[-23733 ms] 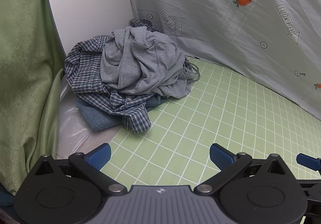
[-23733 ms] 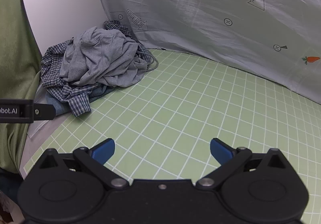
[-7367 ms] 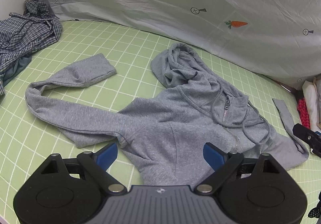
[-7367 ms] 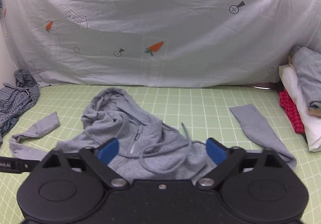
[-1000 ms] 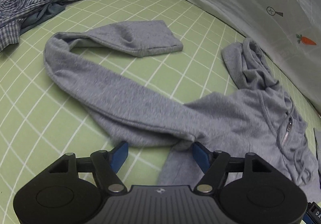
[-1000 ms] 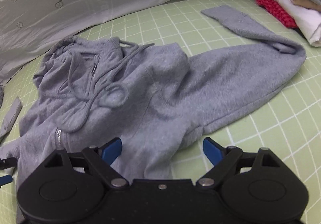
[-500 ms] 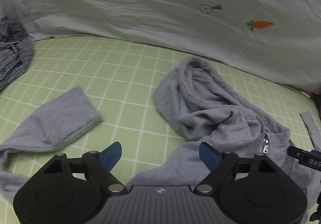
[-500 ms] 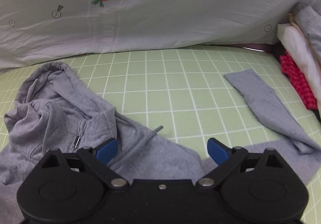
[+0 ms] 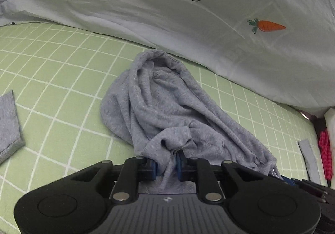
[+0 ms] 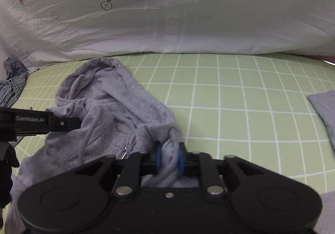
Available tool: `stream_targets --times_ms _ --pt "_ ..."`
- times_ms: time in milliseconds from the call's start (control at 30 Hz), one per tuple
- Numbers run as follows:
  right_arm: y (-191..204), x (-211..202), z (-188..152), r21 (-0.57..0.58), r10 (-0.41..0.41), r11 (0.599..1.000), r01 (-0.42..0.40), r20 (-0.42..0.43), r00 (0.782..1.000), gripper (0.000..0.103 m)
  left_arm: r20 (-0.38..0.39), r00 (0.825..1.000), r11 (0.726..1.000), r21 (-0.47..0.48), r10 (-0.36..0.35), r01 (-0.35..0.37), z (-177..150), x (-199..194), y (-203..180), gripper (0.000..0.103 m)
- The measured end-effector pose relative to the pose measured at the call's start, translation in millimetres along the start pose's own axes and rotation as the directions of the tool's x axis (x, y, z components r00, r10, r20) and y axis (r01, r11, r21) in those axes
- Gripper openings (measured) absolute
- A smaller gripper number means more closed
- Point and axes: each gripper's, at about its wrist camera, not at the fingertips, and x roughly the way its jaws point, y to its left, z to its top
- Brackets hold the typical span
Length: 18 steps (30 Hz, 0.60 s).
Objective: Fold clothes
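Green mat (image 9: 62, 79); both grippers (image 9: 166, 166) (image 10: 169, 157) pinch hoodie (image 9: 163, 108).

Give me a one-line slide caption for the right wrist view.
Right gripper pinches the grey hoodie near its collar on the green grid mat.

Lighting's soft and even in both views, no hard glare anywhere. The white backdrop sheet (image 10: 188, 24) looks a bit washed out, brightest near its lower part. Only faint shadows under the grey hoodie (image 9: 163, 108). Heavy fisheye bend: the grid lines on the green mat (image 10: 230, 97) curve, and the corners go black. Slightly soft, grainy detail overall.
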Motion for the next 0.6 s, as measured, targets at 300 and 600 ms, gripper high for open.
stream_targets --times_ms 300,600 --pt "21.2 6.2 42.6 -0.138 0.047 0.990 -0.028 0.132 0.990 0.011 0.149 0.988 0.994 0.094 0.037 -0.052 86.6 18.7 -30.0 0.012" --pt "10.7 1.7 36.3 -0.022 -0.030 0.999 0.033 0.114 0.993 0.065 0.125 0.989 0.993 0.082 0.073 -0.084 46.4 -7.5 5.2 0.070"
